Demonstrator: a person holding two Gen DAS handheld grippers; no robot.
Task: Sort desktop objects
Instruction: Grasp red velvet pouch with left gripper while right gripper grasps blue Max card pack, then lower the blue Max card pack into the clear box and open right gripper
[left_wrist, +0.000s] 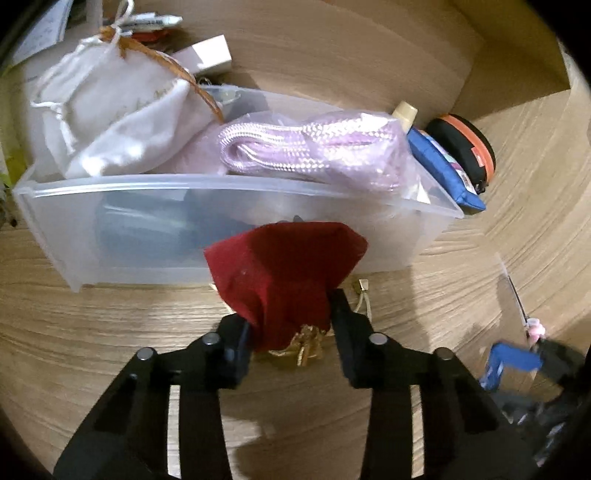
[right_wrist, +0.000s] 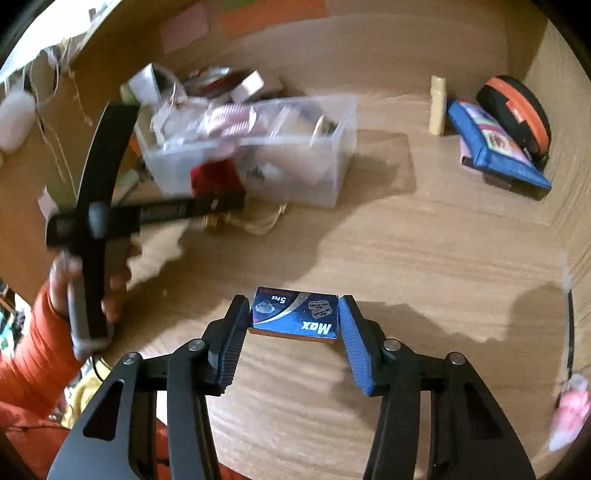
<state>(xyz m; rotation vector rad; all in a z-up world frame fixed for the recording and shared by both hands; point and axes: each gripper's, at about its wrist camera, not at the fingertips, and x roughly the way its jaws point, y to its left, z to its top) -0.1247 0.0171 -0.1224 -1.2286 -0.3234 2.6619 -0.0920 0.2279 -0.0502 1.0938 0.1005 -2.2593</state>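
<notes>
Bin as landmark: the translucent rectangular plastic bin (left_wrist: 236, 229) stands on the wood-grain desk (left_wrist: 461, 295), heaped above its rim with a white drawstring cloth bag (left_wrist: 110, 110) at its left end and a lilac braided cord in a clear wrapper (left_wrist: 314, 151) along its right half. The left gripper (left_wrist: 291, 314) is clenched on a dark red velvet pouch with gold ties (left_wrist: 284, 273), held just in front of the bin's near wall, below the rim. Past the bin's right end, beside the desk's upright side panel, lie a cream stick (right_wrist: 437, 105), a blue zip pouch (right_wrist: 491, 147) and a round black case with an orange band (right_wrist: 517, 110), close together. In front of the bin, toward the near desk edge, bare wood spreads wide; there the right gripper (right_wrist: 293, 317) grasps a small blue flat box printed "Max" (right_wrist: 295, 312), a finger pressed to each short side, the box resting on the desk, well apart from the bin
</notes>
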